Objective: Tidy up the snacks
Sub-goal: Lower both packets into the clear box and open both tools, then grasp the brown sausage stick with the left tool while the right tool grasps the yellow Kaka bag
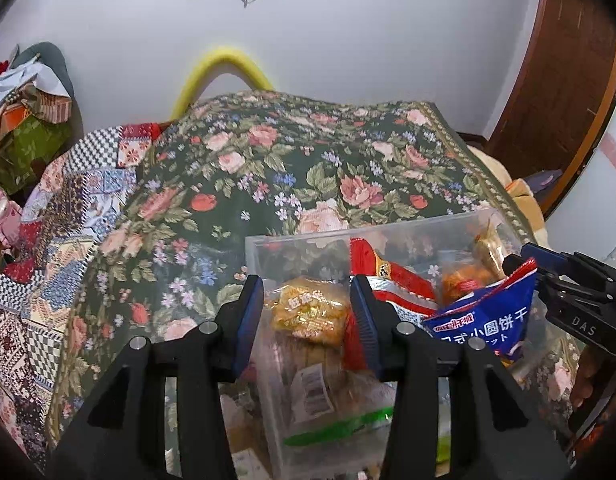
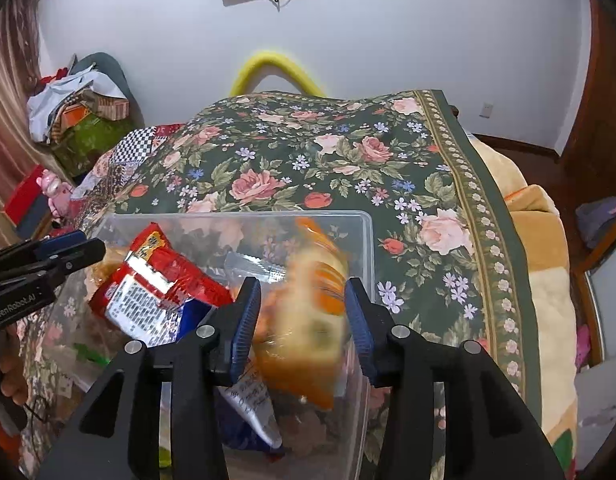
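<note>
A clear plastic bin (image 1: pixel 388 229) sits on the floral bedspread and holds several snack packs. My left gripper (image 1: pixel 308 320) is open over the bin's left part, with a yellow snack pack (image 1: pixel 308 312) lying below between the fingers. A red pack (image 1: pixel 392 276) and a blue biscuit bag (image 1: pixel 488 316) lie to its right. My right gripper (image 2: pixel 303 316) is open over the same bin (image 2: pixel 360 236); a blurred orange snack bag (image 2: pixel 308 320) is between its fingers, apparently loose. The red pack (image 2: pixel 155 280) lies left of it.
The floral bedspread (image 1: pixel 267 160) covers the bed, with a patchwork quilt (image 1: pixel 59 240) on the left. A yellow foam tube (image 2: pixel 275 64) arches at the far edge by the white wall. Piled cloth and bags (image 2: pixel 79 112) stand at the far left. A beige blanket (image 2: pixel 544 240) hangs on the right.
</note>
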`<state>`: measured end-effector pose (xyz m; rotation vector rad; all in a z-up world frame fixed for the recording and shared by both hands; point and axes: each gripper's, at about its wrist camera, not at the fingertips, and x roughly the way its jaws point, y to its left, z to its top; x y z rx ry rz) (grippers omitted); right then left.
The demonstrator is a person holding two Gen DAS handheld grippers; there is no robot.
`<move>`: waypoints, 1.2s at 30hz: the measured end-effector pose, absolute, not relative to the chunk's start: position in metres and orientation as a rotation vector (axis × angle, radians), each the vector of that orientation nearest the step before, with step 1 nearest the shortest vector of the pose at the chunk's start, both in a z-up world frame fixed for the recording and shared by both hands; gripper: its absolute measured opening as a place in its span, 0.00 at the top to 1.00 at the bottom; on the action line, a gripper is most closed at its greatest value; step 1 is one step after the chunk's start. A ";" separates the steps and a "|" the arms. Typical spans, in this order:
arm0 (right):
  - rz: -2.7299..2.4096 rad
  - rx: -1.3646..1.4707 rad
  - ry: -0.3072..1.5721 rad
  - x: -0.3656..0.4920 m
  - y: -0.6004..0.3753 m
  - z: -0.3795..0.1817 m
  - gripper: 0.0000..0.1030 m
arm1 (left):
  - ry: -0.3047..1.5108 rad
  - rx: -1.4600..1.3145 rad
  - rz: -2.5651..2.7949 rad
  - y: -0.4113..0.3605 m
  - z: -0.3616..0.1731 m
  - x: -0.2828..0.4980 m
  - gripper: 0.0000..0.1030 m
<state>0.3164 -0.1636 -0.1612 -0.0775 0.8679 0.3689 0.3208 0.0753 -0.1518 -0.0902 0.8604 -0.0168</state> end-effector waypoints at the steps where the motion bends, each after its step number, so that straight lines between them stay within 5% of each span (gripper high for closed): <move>1: 0.368 -0.079 0.863 0.314 -0.165 -0.159 0.60 | 0.851 -0.087 -0.016 0.076 -0.147 0.316 0.56; 19: 0.386 -0.093 0.783 0.244 -0.182 -0.118 0.44 | 0.855 -0.046 -0.010 0.092 -0.128 0.230 0.49; 36: 0.398 -0.105 1.022 0.236 -0.185 -0.207 0.40 | 1.057 -0.124 0.008 0.098 -0.219 0.213 0.48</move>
